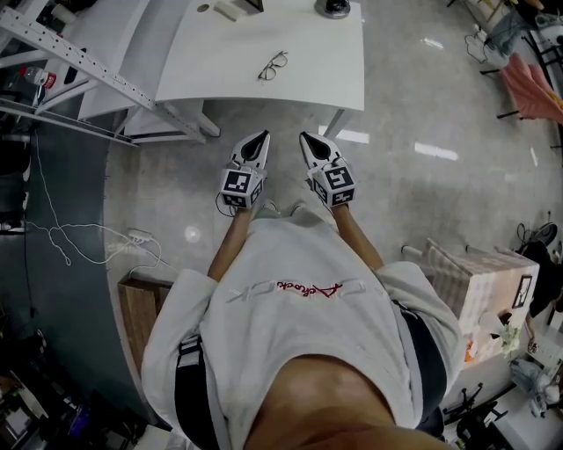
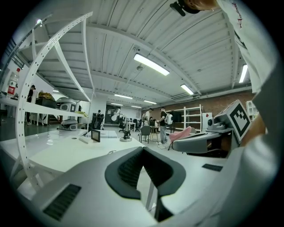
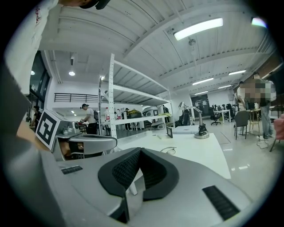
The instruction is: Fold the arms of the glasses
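The glasses lie with arms spread on the white table ahead of me; they also show as a thin wire shape in the left gripper view and the right gripper view. Both grippers hang side by side over the floor, short of the table's near edge. My left gripper has its jaws shut with nothing between them. The right gripper is likewise shut and empty. Each gripper is well apart from the glasses.
A dark round stand and a small white box sit at the table's far edge. A perforated metal frame runs along the left. Cables trail on the floor, and a cardboard box stands at the right.
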Motion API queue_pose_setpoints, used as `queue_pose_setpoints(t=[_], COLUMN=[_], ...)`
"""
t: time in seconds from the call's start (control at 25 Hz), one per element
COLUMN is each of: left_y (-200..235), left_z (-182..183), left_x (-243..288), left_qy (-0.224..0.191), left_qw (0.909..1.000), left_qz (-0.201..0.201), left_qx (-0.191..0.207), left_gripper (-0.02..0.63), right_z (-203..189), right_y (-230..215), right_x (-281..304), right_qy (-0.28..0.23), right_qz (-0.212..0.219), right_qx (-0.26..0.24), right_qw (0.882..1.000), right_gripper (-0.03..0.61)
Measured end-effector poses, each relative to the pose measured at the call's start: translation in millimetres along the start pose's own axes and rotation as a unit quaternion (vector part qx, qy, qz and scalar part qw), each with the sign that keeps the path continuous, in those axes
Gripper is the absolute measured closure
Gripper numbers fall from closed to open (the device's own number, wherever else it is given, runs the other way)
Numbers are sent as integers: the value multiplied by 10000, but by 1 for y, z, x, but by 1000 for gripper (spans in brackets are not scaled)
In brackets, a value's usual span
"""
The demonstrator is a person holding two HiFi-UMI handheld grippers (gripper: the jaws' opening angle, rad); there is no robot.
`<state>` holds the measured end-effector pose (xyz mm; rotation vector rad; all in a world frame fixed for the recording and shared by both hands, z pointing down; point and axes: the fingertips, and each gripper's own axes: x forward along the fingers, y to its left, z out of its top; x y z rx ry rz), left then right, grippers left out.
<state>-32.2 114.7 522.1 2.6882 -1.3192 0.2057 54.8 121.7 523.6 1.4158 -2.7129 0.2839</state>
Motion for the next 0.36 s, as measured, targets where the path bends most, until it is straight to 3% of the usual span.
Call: queue_pose_setpoints(t=[0.36], left_y=[0], left_z=[-3], left_x=[-7], left_qy=[32], left_qw=[10000], left_qz=[19], left_qx=[14], left_gripper=[584], right_z=[-2], right_y=[3], right_x=[0], right_qy=[-15], right_qz=[-23], right_qx=[68], right_qw=[10000], right_gripper=[574])
